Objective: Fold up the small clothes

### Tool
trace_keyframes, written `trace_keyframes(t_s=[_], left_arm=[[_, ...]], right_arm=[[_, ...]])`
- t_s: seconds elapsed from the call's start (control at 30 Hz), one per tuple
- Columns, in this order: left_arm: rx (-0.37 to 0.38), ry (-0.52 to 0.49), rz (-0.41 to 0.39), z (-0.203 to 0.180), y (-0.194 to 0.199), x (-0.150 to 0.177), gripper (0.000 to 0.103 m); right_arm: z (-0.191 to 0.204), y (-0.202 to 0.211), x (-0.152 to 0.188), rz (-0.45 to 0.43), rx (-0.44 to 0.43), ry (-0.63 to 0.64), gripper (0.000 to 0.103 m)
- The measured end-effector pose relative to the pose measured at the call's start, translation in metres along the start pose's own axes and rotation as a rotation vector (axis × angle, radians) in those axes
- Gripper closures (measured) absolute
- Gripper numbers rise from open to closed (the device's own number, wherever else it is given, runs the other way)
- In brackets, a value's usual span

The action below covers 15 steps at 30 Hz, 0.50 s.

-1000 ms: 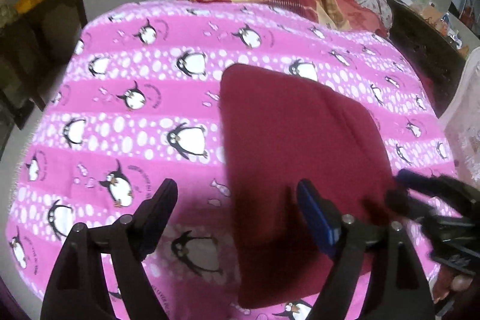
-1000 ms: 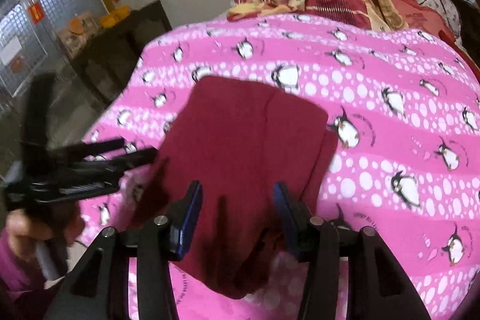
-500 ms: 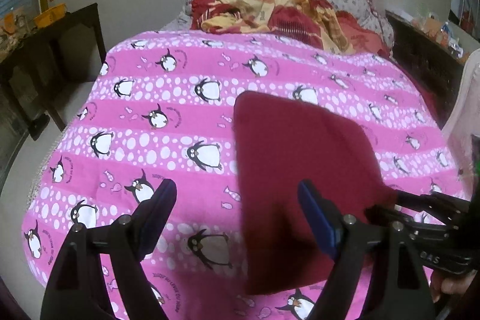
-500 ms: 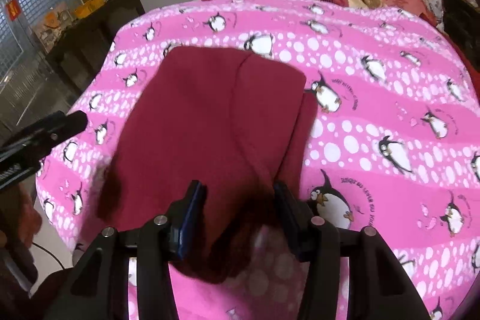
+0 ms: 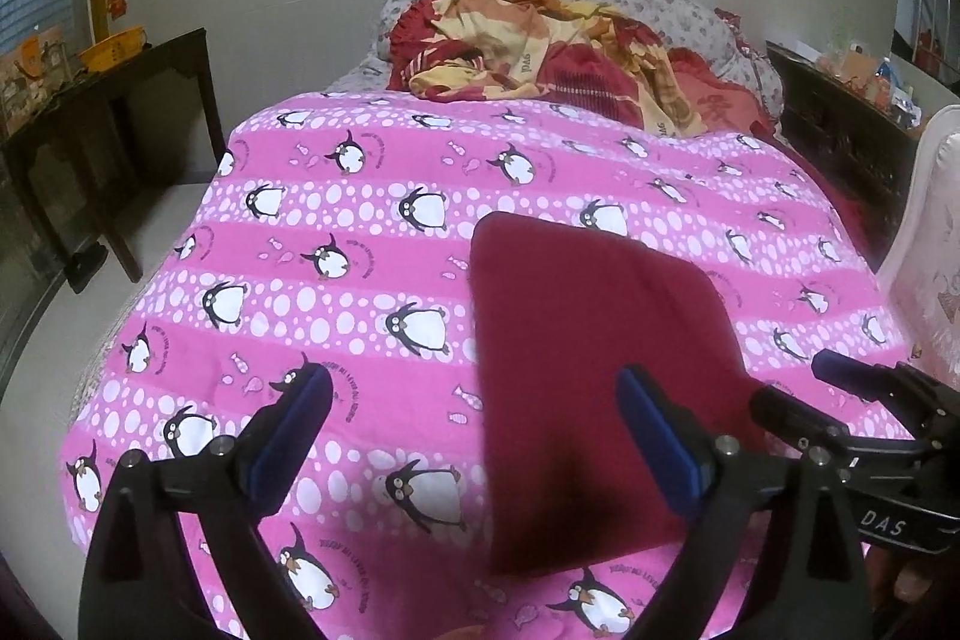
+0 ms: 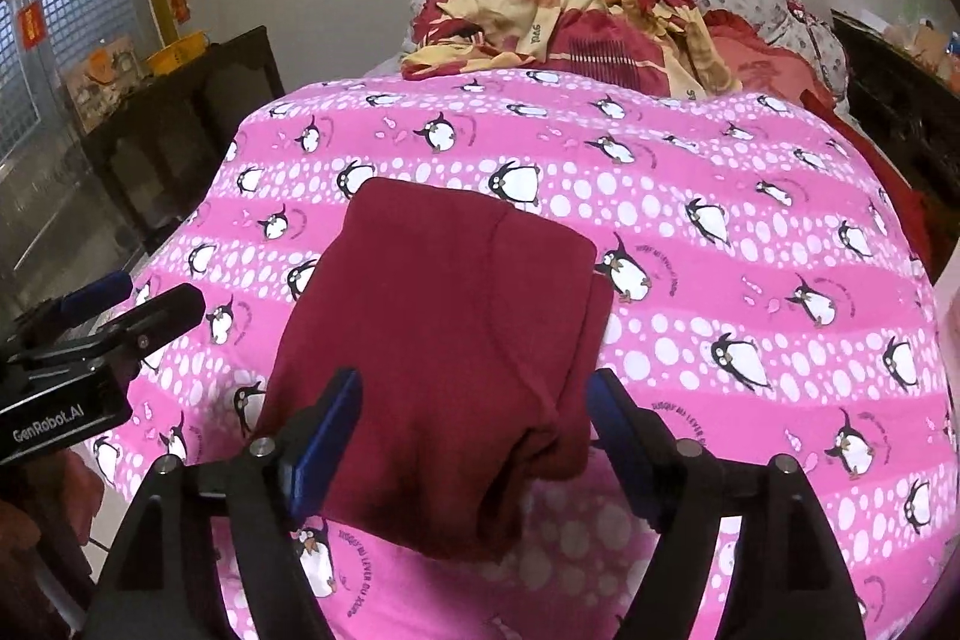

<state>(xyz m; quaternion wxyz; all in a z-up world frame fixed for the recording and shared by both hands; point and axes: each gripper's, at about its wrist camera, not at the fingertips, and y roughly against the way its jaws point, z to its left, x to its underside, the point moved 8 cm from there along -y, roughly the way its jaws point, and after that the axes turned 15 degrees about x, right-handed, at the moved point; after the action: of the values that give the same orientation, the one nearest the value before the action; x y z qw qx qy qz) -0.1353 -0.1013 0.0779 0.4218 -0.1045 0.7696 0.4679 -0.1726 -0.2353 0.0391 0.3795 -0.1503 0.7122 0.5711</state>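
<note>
the left tool (image 5: 474, 436) hangs with its blue-padded fingers spread wide and nothing between them, above the near part of a bed whose pink penguin-print cover (image 5: 336, 280) fills the view ahead of it. the right tool (image 6: 474, 436) is likewise spread wide and grips nothing, poised over the same cover (image 6: 750, 280). beyond both tools, at the far end of the bed, a rumpled red and yellow blanket (image 5: 540, 46) lies heaped against a flowered pillow (image 5: 678, 4). the folded dark red garment (image 5: 594, 370) lies flat on the cover just ahead and to the right of the left tool, its near edge passing behind that tool's right finger. from the right wrist view the garment (image 6: 444, 328) sits directly ahead of the right tool, its near end reaching between the fingers, and a fold line and doubled layers show along its right side. a dark wooden side table (image 6: 180, 124) stands off to the left of the bed. the left tool (image 6: 120, 307) shows at the left edge of the right wrist view, the right tool (image 5: 828, 394) at the right edge of the left one.
</note>
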Motion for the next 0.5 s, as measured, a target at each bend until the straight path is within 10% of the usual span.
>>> trace_keyframes(t_s=[0.5], left_arm=[[-0.004, 0.034, 0.005, 0.0063, -0.0022, 0.0028, 0.008]], right_arm=[[0.0013, -0.0065, 0.0003, 0.012, 0.003, -0.019, 0.018]])
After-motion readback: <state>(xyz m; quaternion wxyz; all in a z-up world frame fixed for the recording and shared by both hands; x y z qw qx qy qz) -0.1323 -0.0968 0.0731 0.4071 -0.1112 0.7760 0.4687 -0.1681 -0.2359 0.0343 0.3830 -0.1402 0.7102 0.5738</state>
